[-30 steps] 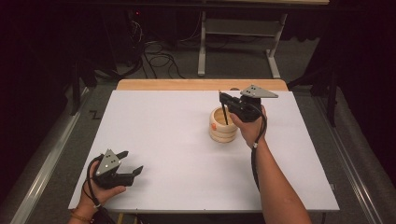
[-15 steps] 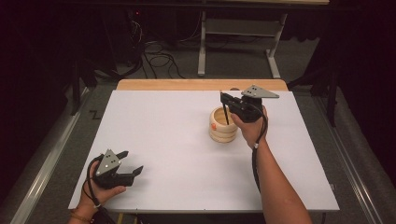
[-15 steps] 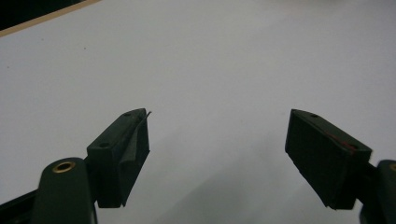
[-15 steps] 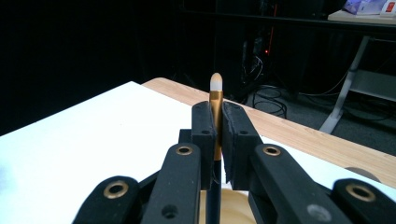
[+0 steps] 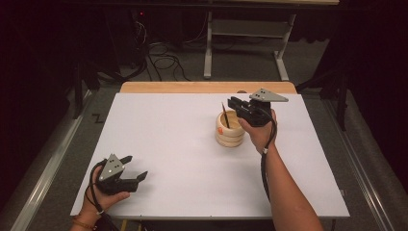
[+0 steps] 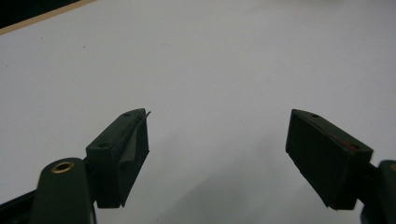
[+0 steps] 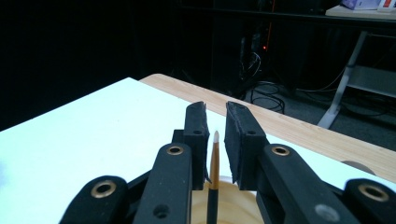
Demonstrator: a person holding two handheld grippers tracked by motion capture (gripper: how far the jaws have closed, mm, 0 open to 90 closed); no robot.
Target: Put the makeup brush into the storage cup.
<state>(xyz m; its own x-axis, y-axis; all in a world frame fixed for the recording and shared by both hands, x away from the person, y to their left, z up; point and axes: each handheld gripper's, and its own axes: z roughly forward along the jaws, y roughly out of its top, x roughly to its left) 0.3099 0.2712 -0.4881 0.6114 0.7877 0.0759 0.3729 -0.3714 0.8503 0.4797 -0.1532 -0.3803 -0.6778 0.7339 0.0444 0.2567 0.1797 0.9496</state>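
Observation:
A round pale wooden bowl (image 5: 230, 131) stands on the white table (image 5: 168, 134), right of centre. A thin dark brush (image 5: 224, 114) with an orange band and a pale tip stands leaning inside it. My right gripper (image 5: 232, 102) hovers just above and to the right of the bowl, its jaws slightly apart. In the right gripper view the brush (image 7: 214, 163) rises in the gap of the right gripper (image 7: 215, 119) without touching either pad, above the bowl (image 7: 229, 200). My left gripper (image 5: 138, 167) rests open at the near left corner; the left gripper (image 6: 217, 144) holds nothing.
A bare wooden strip (image 5: 192, 87) runs along the table's far edge. Beyond it are a metal table frame (image 5: 240, 36) and cables (image 5: 163, 57) on the floor. A grey rail (image 5: 43, 168) runs along the floor left of the table.
The right gripper has shifted a little to the right and away from the brush, which now leans on its own in the bowl. The left gripper has stayed put.

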